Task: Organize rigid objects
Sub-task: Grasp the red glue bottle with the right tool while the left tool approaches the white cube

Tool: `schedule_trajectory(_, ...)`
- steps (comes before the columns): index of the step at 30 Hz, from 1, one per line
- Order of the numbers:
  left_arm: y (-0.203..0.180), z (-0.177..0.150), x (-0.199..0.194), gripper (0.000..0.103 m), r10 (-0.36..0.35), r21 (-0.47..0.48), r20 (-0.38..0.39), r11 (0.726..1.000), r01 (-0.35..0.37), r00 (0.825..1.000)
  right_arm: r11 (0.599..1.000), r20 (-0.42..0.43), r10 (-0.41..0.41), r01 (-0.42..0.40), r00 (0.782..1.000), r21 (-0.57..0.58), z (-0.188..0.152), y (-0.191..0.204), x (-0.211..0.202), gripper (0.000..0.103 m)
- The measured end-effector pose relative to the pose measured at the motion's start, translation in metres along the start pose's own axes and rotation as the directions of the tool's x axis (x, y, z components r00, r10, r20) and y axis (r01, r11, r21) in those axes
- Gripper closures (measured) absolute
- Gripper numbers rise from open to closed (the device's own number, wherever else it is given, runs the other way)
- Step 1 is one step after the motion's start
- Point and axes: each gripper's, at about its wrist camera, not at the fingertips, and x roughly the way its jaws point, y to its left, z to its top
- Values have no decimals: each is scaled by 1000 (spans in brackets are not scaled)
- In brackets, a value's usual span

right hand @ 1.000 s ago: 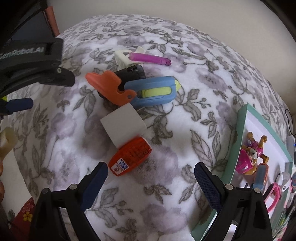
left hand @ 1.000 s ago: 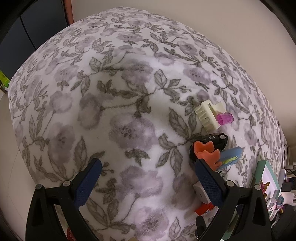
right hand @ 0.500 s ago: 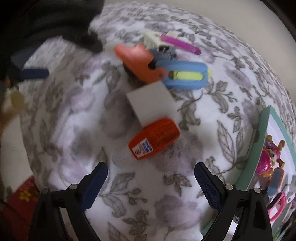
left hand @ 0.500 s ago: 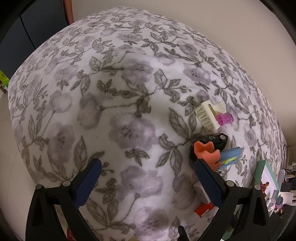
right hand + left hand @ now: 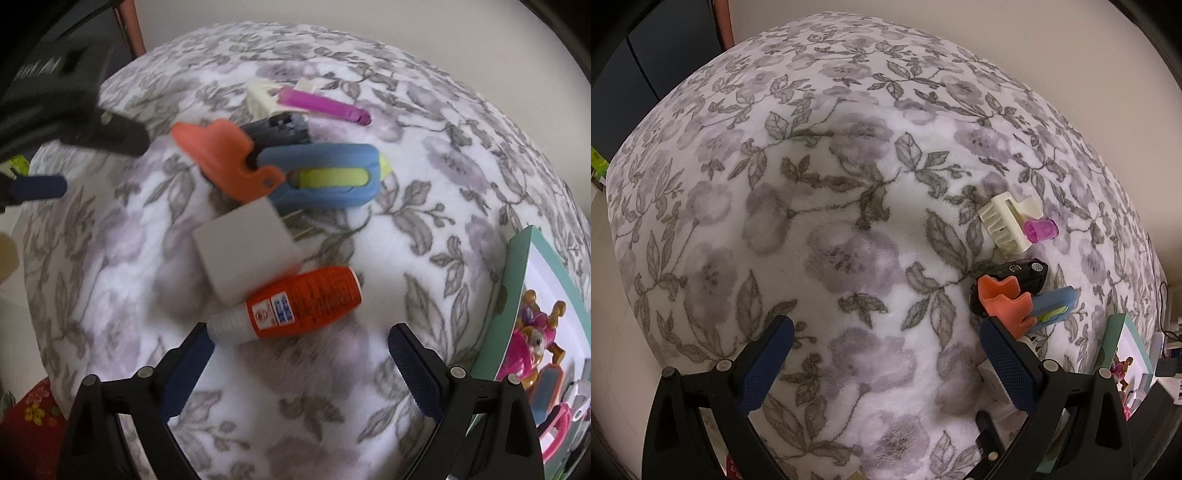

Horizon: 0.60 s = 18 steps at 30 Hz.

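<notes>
Blue pads show on both of your tools, and both stand wide apart with nothing between them. Your right gripper [image 5: 297, 354] hangs just before the orange bottle [image 5: 303, 302], which lies on its side on the flowered blanket [image 5: 424, 206]. Touching the bottle is a white block [image 5: 240, 251]; behind it lie the orange clip [image 5: 225, 158], the blue clip [image 5: 325, 177], a dark device [image 5: 280, 129], a cream hair claw [image 5: 262, 98] and a purple tube [image 5: 321, 109], all in one loose heap. Your left gripper [image 5: 882, 350] hovers over a bare part of the blanket, with the heap near its right pad.

I judge the task is at an early or middle step: some toys already sit in the green tray [image 5: 517, 266] at the right, but the whole heap is not yet sorted.

Only the right wrist view shows the bottle fully and the tray contents clearly, though it is a little blurred. Your left wrist view shows the free cloth at the left and the teeth of the hair claw.
</notes>
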Motion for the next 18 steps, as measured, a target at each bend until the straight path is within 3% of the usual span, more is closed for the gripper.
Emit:
schedule_trajectory(5, -2, 1, 1, 3, 6, 14, -2, 1000, -6, 1000, 1000, 12, 6, -6, 1000, 14, 12, -15, 4, 6)
schedule_trajectory(12, -2, 1, 1, 3, 7, 25, -4, 1000, -7, 1000, 999, 20, 13, -12, 1000, -39, 21, -6, 3, 21)
schedule_trajectory(18, -4, 0, 1, 3, 11, 31, 1, 999, -11, 1000, 998, 19, 15, -14, 1000, -56, 21, -2, 2, 24)
